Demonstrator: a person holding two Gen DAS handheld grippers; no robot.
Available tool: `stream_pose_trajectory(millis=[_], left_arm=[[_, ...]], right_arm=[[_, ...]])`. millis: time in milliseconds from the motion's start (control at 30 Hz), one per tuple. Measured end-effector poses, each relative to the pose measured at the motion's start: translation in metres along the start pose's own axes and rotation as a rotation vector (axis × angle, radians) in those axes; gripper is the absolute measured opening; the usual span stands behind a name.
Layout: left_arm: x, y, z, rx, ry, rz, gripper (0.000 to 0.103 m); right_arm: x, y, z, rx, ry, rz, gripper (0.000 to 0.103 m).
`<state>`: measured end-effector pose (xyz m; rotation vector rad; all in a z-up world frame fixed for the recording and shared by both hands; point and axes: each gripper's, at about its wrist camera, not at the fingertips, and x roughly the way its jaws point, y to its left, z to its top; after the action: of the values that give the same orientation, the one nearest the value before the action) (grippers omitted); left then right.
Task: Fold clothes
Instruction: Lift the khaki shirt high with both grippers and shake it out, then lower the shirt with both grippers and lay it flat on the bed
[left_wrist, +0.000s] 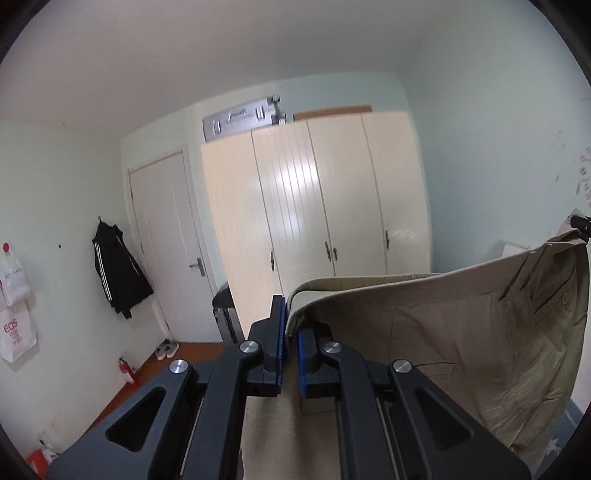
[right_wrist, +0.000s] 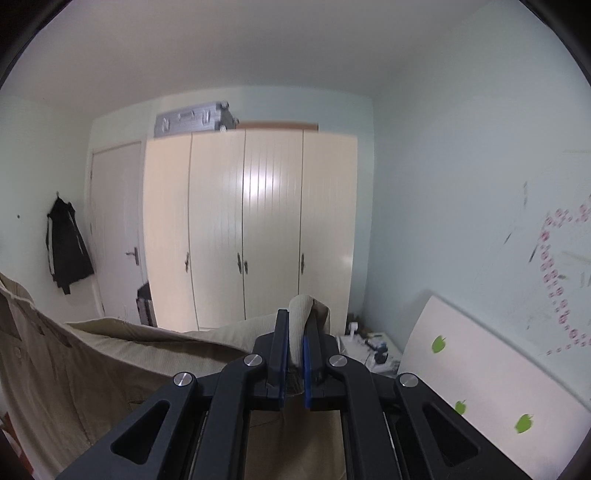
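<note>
The left gripper is clenched on one end of the khaki trousers, the right gripper on the other; the cloth hangs stretched between them (waistband and button showing), wardrobe far behind.

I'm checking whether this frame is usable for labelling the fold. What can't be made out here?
- Surface under the khaki trousers: hidden in both views by the hanging cloth and the gripper bodies.
- Trouser legs: cut off by the bottom edge in both views.
- How much cloth the left gripper and the right gripper pinch: hidden inside the shut jaws.
- Items on the small table, right wrist view: too small and blurred.
</note>
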<state>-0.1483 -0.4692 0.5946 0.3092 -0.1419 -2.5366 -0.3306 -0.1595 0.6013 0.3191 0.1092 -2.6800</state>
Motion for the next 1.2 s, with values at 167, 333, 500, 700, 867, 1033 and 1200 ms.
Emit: stream_pose_trajectory(millis=[167,333,500,700,867,1033,1200], left_arm=[[0.1,-0.027,-0.004,-0.054,0.04,0.014,0.004],[0.136,-0.04,0.026,-0.079,-0.003,0.033,0.004],[0.112,-0.044,0.087,-0.067,-0.123,0.046,0.004],[0.057,-0.036,0.12,-0.048,-0.226,0.04,0.004],[0.02,-0.03,0.087,-0.03,-0.238,-0.012,0.004],[-0.019,-0.032,-0.008,-0.033,-0.168,-0.126,0.004],[-0.07,-0.047,-0.152,-0.058,-0.025,-0.218,0.004]], right_arm=[[0.103,0.011,-0.007,0.042,0.046,-0.005,0.005],[0.146,0.006,0.032,0.058,-0.009,-0.014,0.005],[0.126,-0.008,0.097,0.078,-0.124,-0.009,0.005],[0.071,-0.021,0.132,0.08,-0.215,0.015,0.005],[0.031,-0.023,0.101,0.047,-0.209,0.028,0.005],[0.004,-0.021,0.012,-0.014,-0.102,0.04,0.005],[-0.034,-0.027,-0.143,-0.061,0.096,0.012,0.005]])
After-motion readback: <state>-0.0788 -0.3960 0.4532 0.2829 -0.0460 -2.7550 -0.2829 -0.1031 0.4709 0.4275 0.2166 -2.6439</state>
